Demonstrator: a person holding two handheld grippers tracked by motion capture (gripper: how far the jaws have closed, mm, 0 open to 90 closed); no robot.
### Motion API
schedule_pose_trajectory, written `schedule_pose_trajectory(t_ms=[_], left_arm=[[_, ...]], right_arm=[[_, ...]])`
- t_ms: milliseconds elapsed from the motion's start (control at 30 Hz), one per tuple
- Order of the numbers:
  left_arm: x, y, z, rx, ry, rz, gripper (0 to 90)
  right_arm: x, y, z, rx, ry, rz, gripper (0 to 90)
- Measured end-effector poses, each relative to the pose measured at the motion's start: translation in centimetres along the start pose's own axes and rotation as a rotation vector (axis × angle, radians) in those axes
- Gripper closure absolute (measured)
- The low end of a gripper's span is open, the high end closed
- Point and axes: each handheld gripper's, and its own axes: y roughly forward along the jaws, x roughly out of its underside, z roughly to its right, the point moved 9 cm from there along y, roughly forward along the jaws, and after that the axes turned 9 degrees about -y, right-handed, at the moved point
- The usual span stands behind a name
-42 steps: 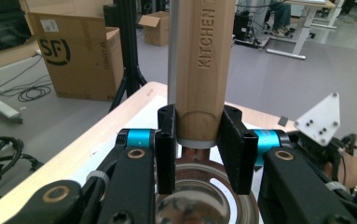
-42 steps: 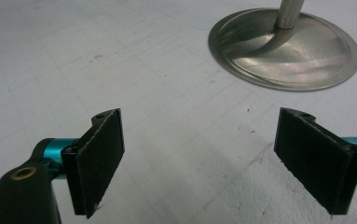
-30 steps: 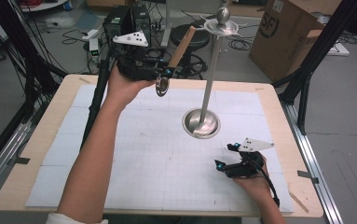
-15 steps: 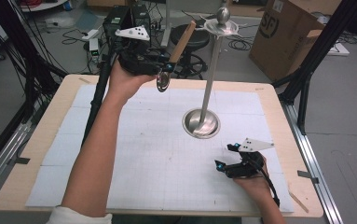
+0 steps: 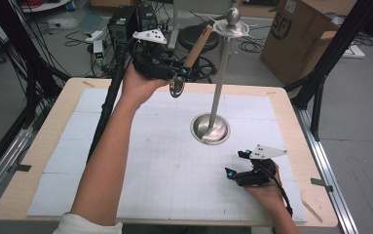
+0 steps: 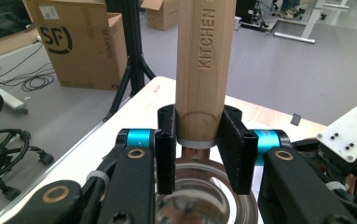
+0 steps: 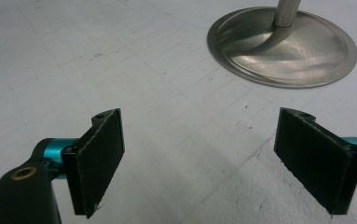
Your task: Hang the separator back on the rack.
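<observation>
Gripping a wooden handle (image 6: 205, 60) tight between its jaws, the left gripper (image 5: 177, 73) is held high. The right gripper (image 5: 237, 165) is spread wide with nothing between its fingers (image 7: 99, 158), and a metal stand (image 5: 210, 127) is seen beyond them.

The steel stand (image 5: 218, 92) is rising mid-desk (image 5: 281, 105) between my claws, its post blocking direct crossing. White mat (image 5: 140, 161) ahead of my right claw (image 5: 240, 170) is lying open.

Black tools (image 7: 199, 158), teal joints, brass screws; white sleeve (image 5: 89, 225).
</observation>
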Motion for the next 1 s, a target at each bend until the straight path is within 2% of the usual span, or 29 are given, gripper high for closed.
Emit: schedule_pose_trajectory(t_ms=[433,667,733,1000], left_arm=[[0.4,1.2,0.2,-0.011,-0.005,-0.028,68.8],[0.4,1.4,0.1,-0.016,-0.008,-0.035,68.4],[0.4,1.4,0.0,-0.023,0.004,-0.042,68.4],[0.2,1.4,0.0,-0.023,0.007,-0.057,68.6]], right_arm=[[0.0,0.0,0.0,-0.001,-0.006,0.003,15.1],[0.0,0.0,0.0,-0.002,-0.006,0.003,15.1],[0.0,0.0,0.0,-0.002,-0.007,0.002,15.1],[-0.1,0.0,-0.1,-0.003,-0.006,0.003,15.1]])
